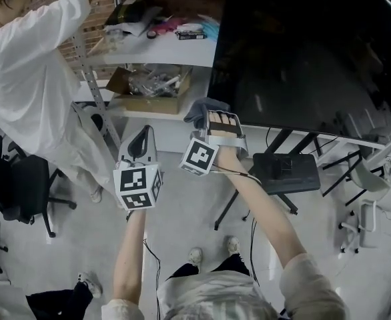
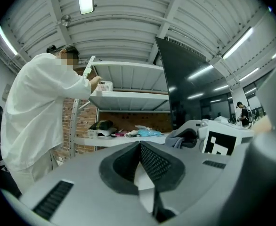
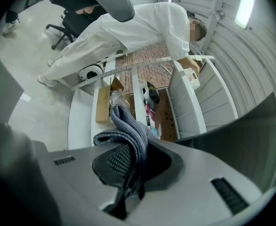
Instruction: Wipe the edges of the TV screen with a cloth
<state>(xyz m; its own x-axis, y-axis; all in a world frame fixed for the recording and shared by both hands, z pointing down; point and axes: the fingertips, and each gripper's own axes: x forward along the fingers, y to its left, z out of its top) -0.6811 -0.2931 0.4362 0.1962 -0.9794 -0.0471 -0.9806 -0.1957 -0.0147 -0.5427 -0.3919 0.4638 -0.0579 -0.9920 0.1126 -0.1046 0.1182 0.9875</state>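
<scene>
Seen from above, the right gripper (image 1: pixel 212 120) has a folded grey-blue woven cloth (image 1: pixel 204 107) at the lower left corner of the big black flat TV screen (image 1: pixel 302 52), with the left gripper (image 1: pixel 141 142) nearby and apart from the screen. The left gripper view shows its fingers (image 2: pixel 158 165) pressed together on nothing. In the right gripper view the fingers (image 3: pixel 110 161) pinch the cloth, which rises from between them and drapes left.

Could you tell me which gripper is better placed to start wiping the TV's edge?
The right gripper: it is shut on the grey cloth beside the lower corner of the TV screen. The left gripper is shut, empty, farther from it.
</scene>
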